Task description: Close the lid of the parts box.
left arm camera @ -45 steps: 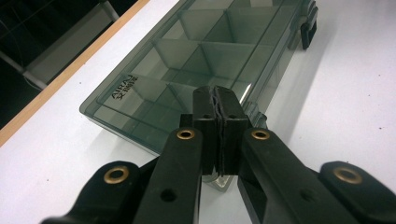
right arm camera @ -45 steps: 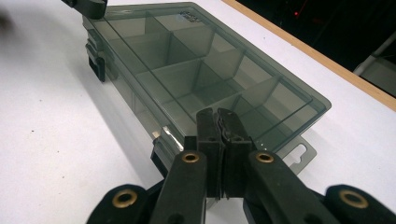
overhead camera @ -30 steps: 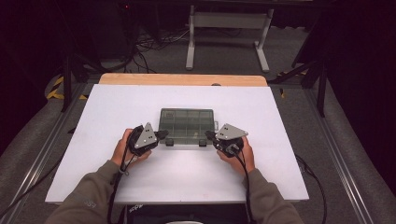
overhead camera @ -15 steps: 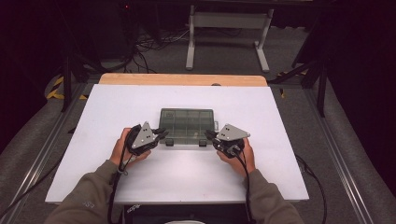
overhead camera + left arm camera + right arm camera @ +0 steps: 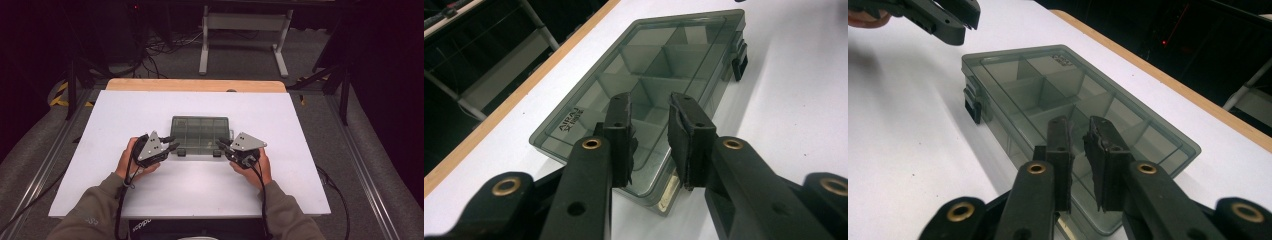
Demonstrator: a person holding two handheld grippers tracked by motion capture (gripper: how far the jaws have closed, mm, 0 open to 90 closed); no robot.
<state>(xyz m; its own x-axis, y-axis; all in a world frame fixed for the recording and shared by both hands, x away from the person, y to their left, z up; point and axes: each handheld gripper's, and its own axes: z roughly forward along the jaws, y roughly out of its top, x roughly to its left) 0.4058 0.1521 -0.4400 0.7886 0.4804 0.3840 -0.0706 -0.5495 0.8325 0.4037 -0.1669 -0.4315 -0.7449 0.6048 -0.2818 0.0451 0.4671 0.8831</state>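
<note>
One box point(image 5: 201, 136) near the middle of the white table point(image 5: 125, 115), smoky see-through plastic, lid down, long axis running left to right across the high view, with two dark latches point(image 5: 217, 153) on the long edge facing the person. Flanked at its two near corners: left gripper point(image 5: 172, 146) at the near left corner, right gripper point(image 5: 221, 145) at the near right one, both angled inward and forward, about equally close, so neither hand clearly nearer. Seen along the left gripper point(image 5: 651, 135), jaws hanging over the short end of the box point(image 5: 649, 85), parted by a narrow gap after just opening, with nothing pinched between the pads, only the lid showing through the gap beneath. Same along the right gripper point(image 5: 1079, 150): jaws just opened to a slim gap, nothing clamped, box point(image 5: 1068, 95) stretching away lengthwise toward the other gripper point(image 5: 943, 17) at its far end. Inside, empty compartments, roughly eight by the dividers, exact count hard to fix through the tint. Count: one box, two latches, two grippers, two hands point(image 5: 127, 160). Likely coming move turns on those latches lying between the two grippers, on the near long edge
</note>
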